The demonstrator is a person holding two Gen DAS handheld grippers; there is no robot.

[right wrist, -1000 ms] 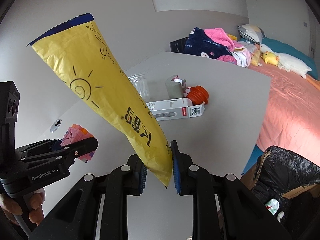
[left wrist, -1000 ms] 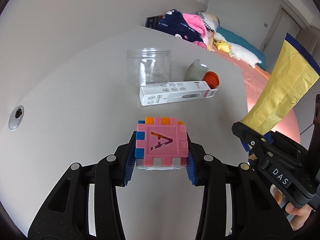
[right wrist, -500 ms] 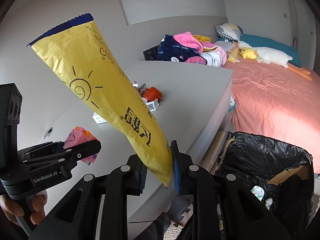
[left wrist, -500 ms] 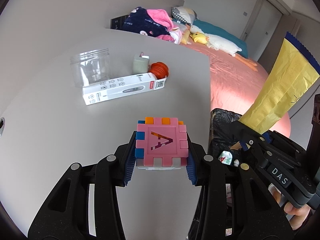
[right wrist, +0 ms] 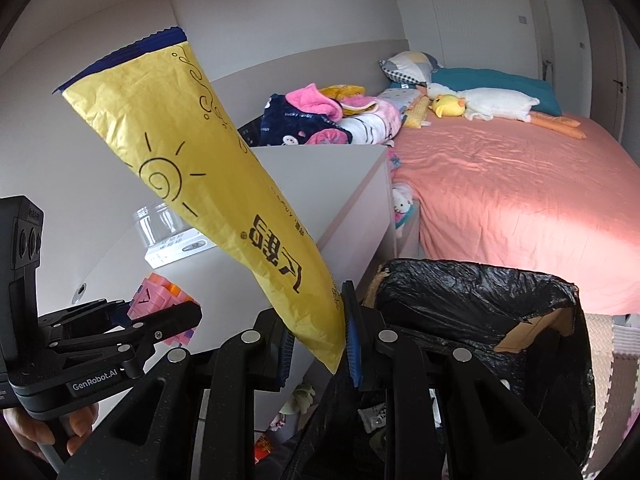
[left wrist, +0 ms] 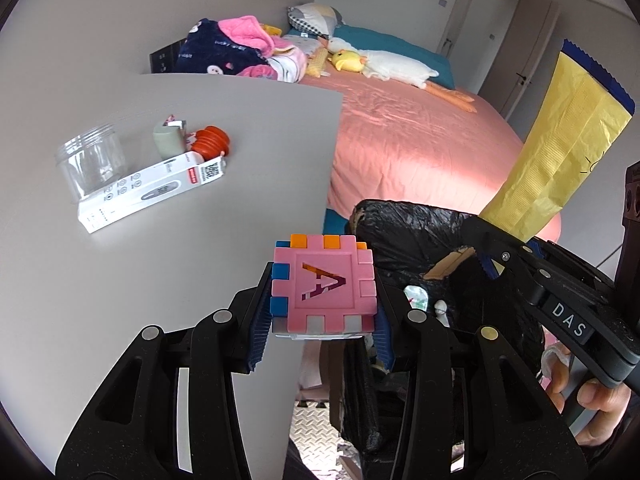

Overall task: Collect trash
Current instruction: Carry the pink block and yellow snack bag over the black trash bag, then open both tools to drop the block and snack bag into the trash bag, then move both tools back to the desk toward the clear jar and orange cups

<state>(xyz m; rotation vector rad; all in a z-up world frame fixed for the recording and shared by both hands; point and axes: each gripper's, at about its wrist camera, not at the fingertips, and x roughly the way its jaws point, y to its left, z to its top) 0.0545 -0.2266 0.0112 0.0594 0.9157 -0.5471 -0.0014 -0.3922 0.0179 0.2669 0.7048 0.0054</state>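
The right claw (right wrist: 316,344) pinches a long yellow paper wrapper (right wrist: 192,184) nearest the black-lined trash bin (right wrist: 480,292); the left claw (left wrist: 320,320) clamps a pink foam puzzle cube (left wrist: 324,284) beside the bin, off the table (left wrist: 160,260) edge.

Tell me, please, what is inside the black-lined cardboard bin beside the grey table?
Inside the black-lined cardboard bin, small pale scraps show near the bottom; the grippers and bag folds hide the rest.

Grey table (left wrist: 120,300): jar (left wrist: 90,166), carton (left wrist: 150,190), cup (left wrist: 168,140).
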